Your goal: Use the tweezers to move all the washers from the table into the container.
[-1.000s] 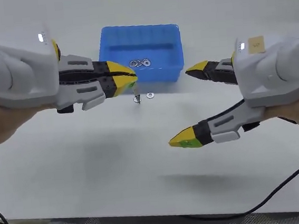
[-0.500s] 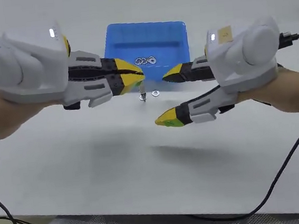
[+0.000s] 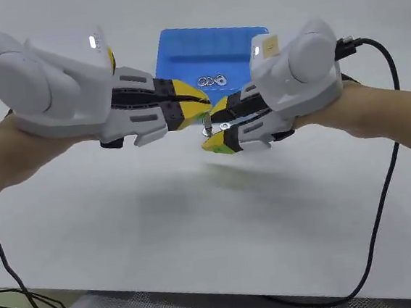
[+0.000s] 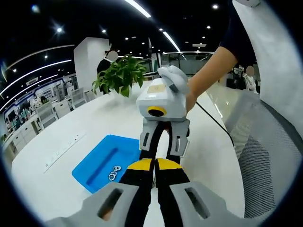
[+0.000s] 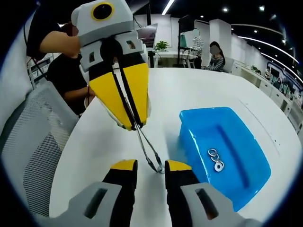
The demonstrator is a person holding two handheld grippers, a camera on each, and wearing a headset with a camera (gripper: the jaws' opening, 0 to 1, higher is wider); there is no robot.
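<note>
While we look down in the head view, the left tool (image 3: pixel 203 110) has its jaws pressed together on the tweezers (image 3: pixel 205 127), tilting them tip-down at the surface (image 3: pixel 197 220), probably so the points can reach a flat part. The right tool (image 3: pixel 214 128) meets it head-on, seemingly to help work the tips. A loose washer (image 3: pixel 225 126) appears to lie just beside those tips, in front of the blue container (image 3: pixel 181 47) where the collected washers (image 3: pixel 211 80) rest. From the left gripper view, we see our shut jaws aimed straight at the right tool, the container off to one side. From the right gripper view, the right tool's jaws stand narrowly apart, flanking the tweezer tips without pinching them; we judge they are placed to squeeze.
</note>
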